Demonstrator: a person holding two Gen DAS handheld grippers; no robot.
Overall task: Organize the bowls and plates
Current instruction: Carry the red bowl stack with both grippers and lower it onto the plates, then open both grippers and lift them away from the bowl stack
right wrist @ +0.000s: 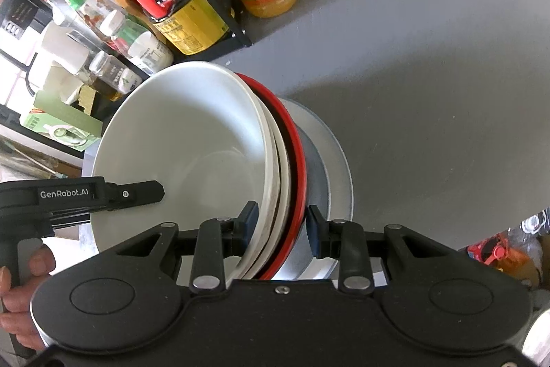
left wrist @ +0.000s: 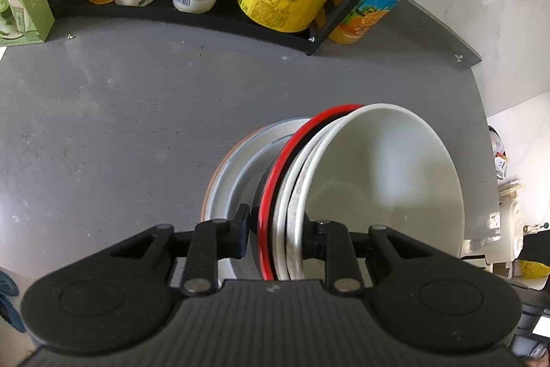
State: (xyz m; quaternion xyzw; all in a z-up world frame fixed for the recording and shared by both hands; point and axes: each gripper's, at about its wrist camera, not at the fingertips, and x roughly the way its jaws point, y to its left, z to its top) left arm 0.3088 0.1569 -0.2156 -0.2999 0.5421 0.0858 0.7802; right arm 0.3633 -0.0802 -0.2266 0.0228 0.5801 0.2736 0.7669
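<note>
Both hand-held grippers, left (left wrist: pixel 275 238) and right (right wrist: pixel 280 227), are pinching the rims of a tilted nest of white and red-rimmed bowls (right wrist: pixel 192 160), which is sitting in a pale grey plate (right wrist: pixel 338 174) on the grey desk (left wrist: pixel 137 126).

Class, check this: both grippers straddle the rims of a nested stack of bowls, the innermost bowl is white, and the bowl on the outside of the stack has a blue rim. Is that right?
Not quite. The outer bowl's rim is red, not blue, as the right wrist view shows. The rest holds: the innermost white bowl is nested in the stack, and the left gripper and right gripper both straddle the rims.
</note>
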